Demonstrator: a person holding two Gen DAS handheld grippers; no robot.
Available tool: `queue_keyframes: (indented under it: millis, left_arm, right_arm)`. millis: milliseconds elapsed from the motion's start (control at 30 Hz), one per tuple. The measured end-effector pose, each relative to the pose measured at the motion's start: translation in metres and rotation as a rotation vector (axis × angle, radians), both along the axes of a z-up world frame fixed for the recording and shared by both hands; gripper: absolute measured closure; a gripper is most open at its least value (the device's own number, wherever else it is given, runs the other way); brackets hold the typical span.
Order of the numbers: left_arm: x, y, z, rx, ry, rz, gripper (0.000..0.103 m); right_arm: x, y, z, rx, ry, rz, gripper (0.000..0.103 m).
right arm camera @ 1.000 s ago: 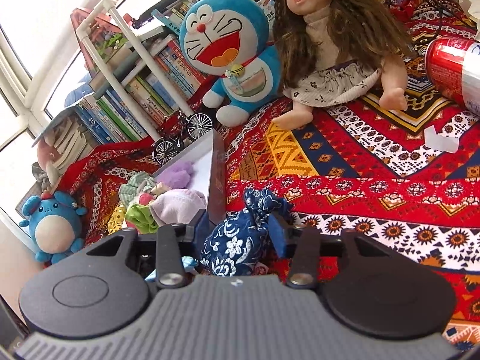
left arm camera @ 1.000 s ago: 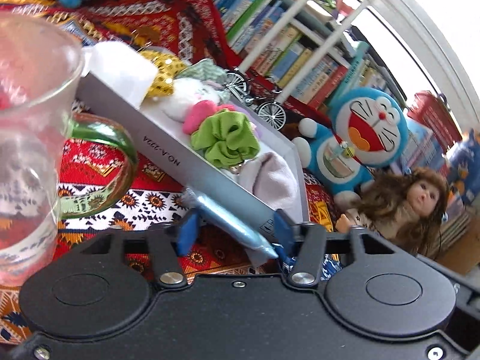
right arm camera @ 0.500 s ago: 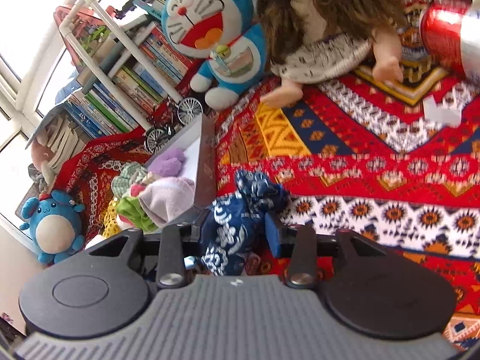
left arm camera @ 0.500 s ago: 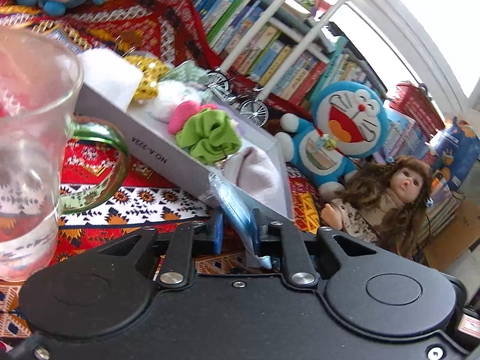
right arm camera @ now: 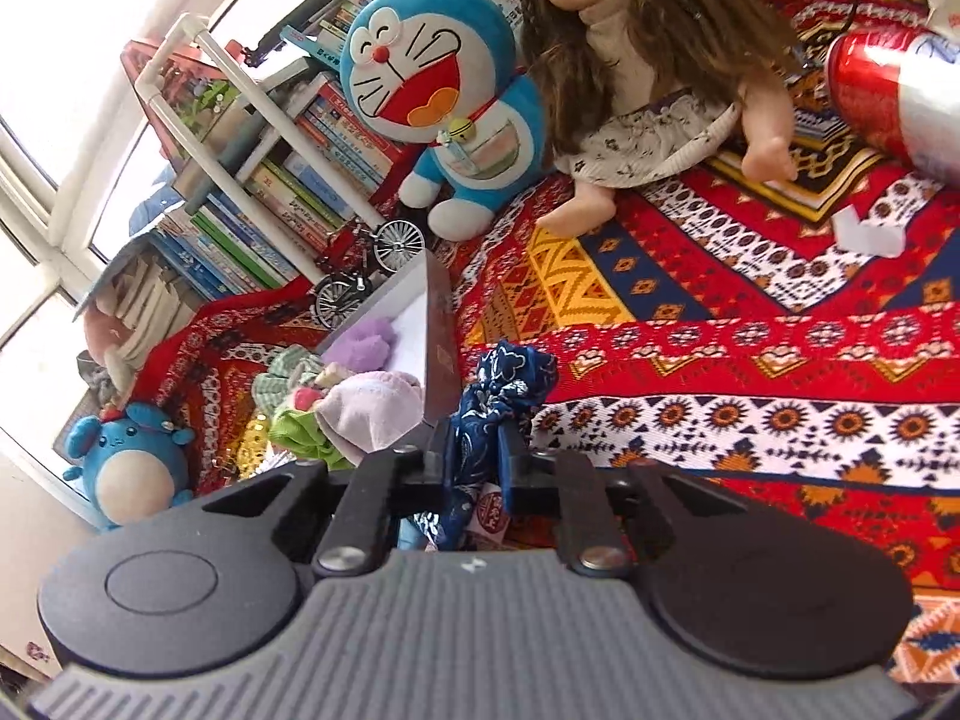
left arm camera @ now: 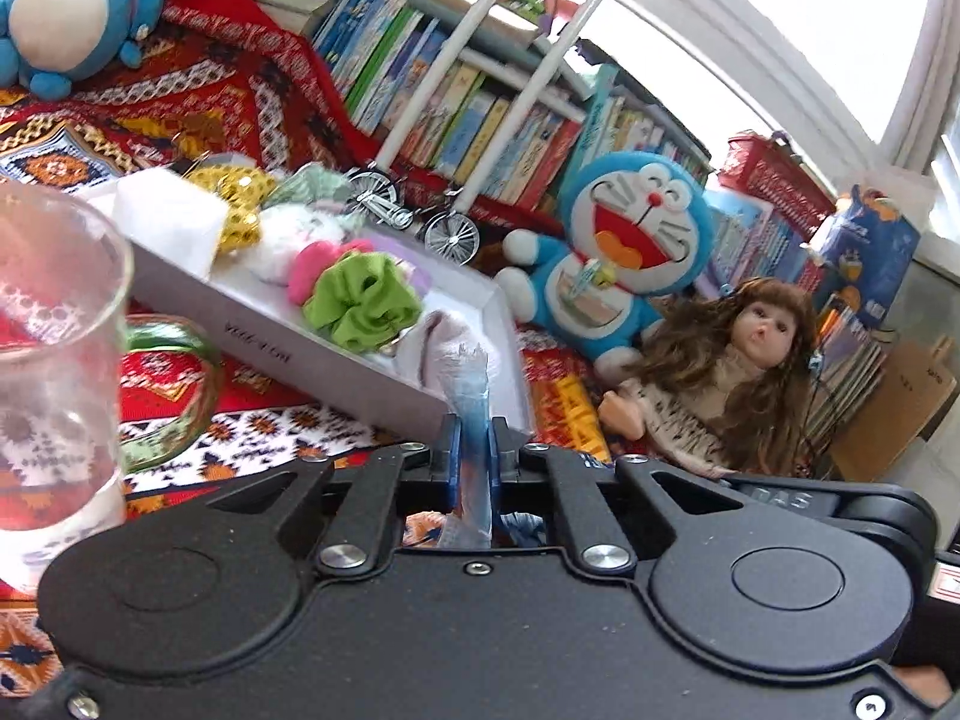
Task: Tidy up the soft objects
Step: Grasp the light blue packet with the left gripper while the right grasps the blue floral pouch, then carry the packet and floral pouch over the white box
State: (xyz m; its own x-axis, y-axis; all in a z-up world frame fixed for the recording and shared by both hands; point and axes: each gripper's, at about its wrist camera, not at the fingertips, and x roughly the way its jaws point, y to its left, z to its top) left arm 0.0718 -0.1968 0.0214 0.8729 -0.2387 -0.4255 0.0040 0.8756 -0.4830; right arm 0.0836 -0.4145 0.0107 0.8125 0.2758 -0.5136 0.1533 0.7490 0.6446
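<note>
My left gripper (left arm camera: 474,438) is shut on a thin pale-blue plastic packet (left arm camera: 471,402) that sticks up between its pads, just in front of the near corner of the white box (left arm camera: 336,354). The box holds soft things: a green scrunchie (left arm camera: 360,300), a pink piece (left arm camera: 309,264), a pale lilac cloth (left arm camera: 432,342) and a gold sequin piece (left arm camera: 240,204). My right gripper (right arm camera: 480,450) is shut on a dark blue flower-print fabric pouch (right arm camera: 498,384), right beside the white box's (right arm camera: 438,330) end wall, over the patterned cloth.
A glass mug (left arm camera: 48,360) with a green handle stands close at the left. Behind the box are a toy bicycle (left arm camera: 414,216), a bookshelf (left arm camera: 456,90), a Doraemon plush (left arm camera: 624,258) and a doll (left arm camera: 720,384). A red can (right arm camera: 894,90) lies at the right.
Both grippers have closed: the left on the pale-blue packet, which has tipped upright and risen a little; the right on the blue pouch, now squeezed narrow between the pads.
</note>
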Motion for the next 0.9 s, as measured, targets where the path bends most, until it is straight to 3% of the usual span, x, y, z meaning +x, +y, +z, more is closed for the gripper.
queue_keyframes:
  millis: [133,333,500,600,700,767,900]
  left_arm:
    - [-0.005,0.007,0.001,0.021,0.018,-0.046,0.095]
    - [-0.02,0.01,-0.001,0.145,0.007,-0.13,0.092]
    - [-0.016,0.002,-0.002,0.225,-0.01,-0.134,0.088]
    - [-0.008,0.0,-0.005,0.226,0.012,-0.141,0.078]
    - [0.002,-0.003,-0.012,0.225,0.038,-0.136,0.076]
    - [0.005,-0.004,-0.015,0.221,0.041,-0.135,0.078]
    - [-0.004,-0.008,-0.009,0.251,-0.026,-0.158,0.09]
  right_arm:
    - [-0.011,0.0,0.002,-0.019,0.032,-0.005,0.088]
    - [-0.026,-0.001,-0.002,-0.051,0.066,-0.027,0.08]
    - [-0.021,0.005,-0.013,-0.07,0.073,-0.018,0.057]
    - [-0.018,0.009,-0.017,-0.081,0.058,-0.018,0.057]
    - [-0.018,0.009,-0.019,-0.077,0.038,-0.018,0.061]
    - [-0.019,0.008,-0.021,-0.062,0.028,-0.022,0.067]
    - [-0.024,0.004,-0.022,-0.025,0.02,-0.027,0.074]
